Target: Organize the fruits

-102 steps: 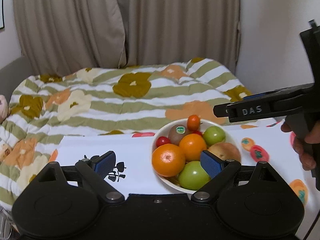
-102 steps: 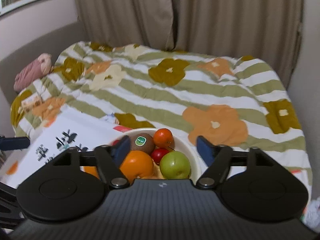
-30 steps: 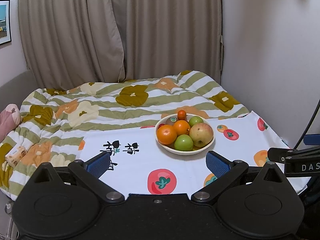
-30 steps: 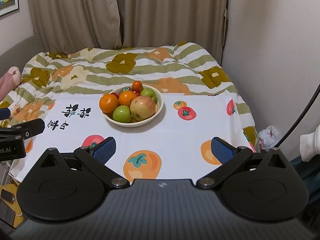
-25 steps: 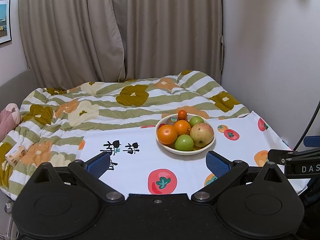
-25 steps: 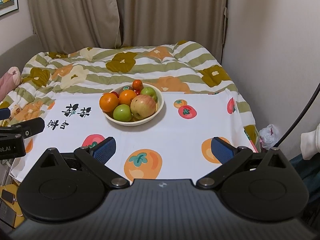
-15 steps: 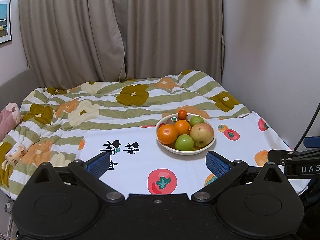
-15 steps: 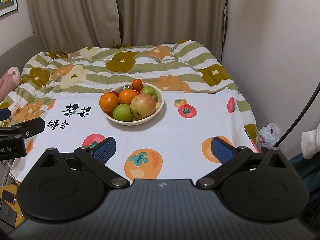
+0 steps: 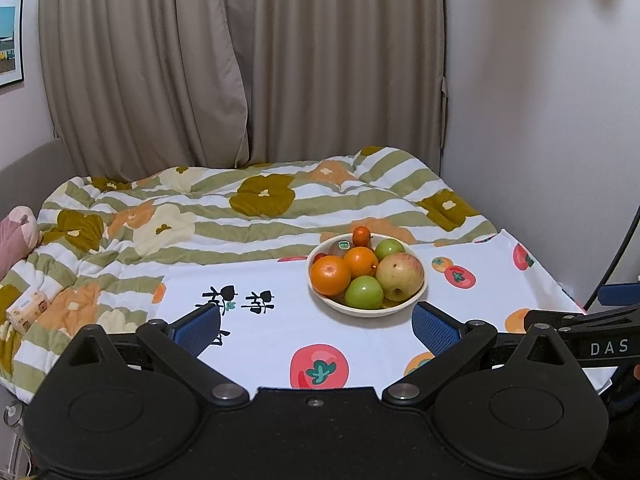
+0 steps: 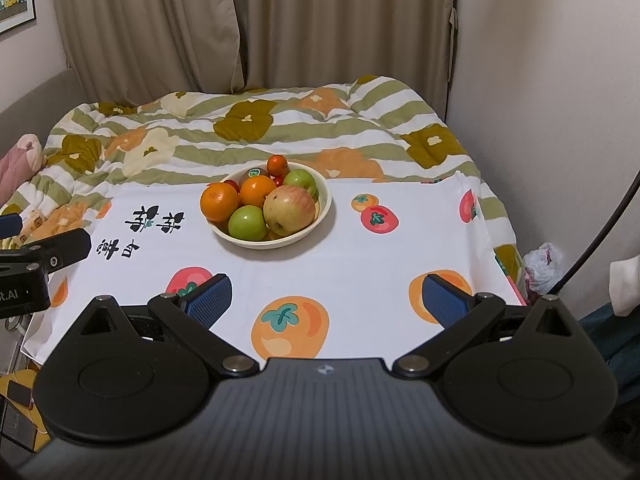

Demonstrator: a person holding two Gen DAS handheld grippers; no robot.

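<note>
A cream bowl [image 9: 404,306] [image 10: 325,204] stands on a white fruit-print cloth [image 9: 260,340] [image 10: 360,256]. It holds several fruits: two oranges [image 9: 330,275], two green apples [image 9: 364,292], a large red-yellow apple [image 9: 400,276] [image 10: 289,208], a kiwi with a sticker [image 9: 340,246], a small tangerine [image 9: 361,236] and red cherry tomatoes. My left gripper [image 9: 316,326] is open and empty, well short of the bowl. My right gripper [image 10: 326,296] is open and empty, nearer the cloth's front edge.
The cloth lies on a bed with a striped floral quilt [image 9: 240,208]. Curtains [image 9: 240,64] hang behind, a wall [image 9: 540,120] stands on the right. A pink plush [image 9: 16,236] and a small tissue pack [image 9: 28,308] lie at the left. A plastic bag [image 10: 542,268] sits beside the bed.
Since 3.4 s ago both grippers have pulled back from the bowl, which now holds the large apple on the front right. Over the last second nothing has visibly moved.
</note>
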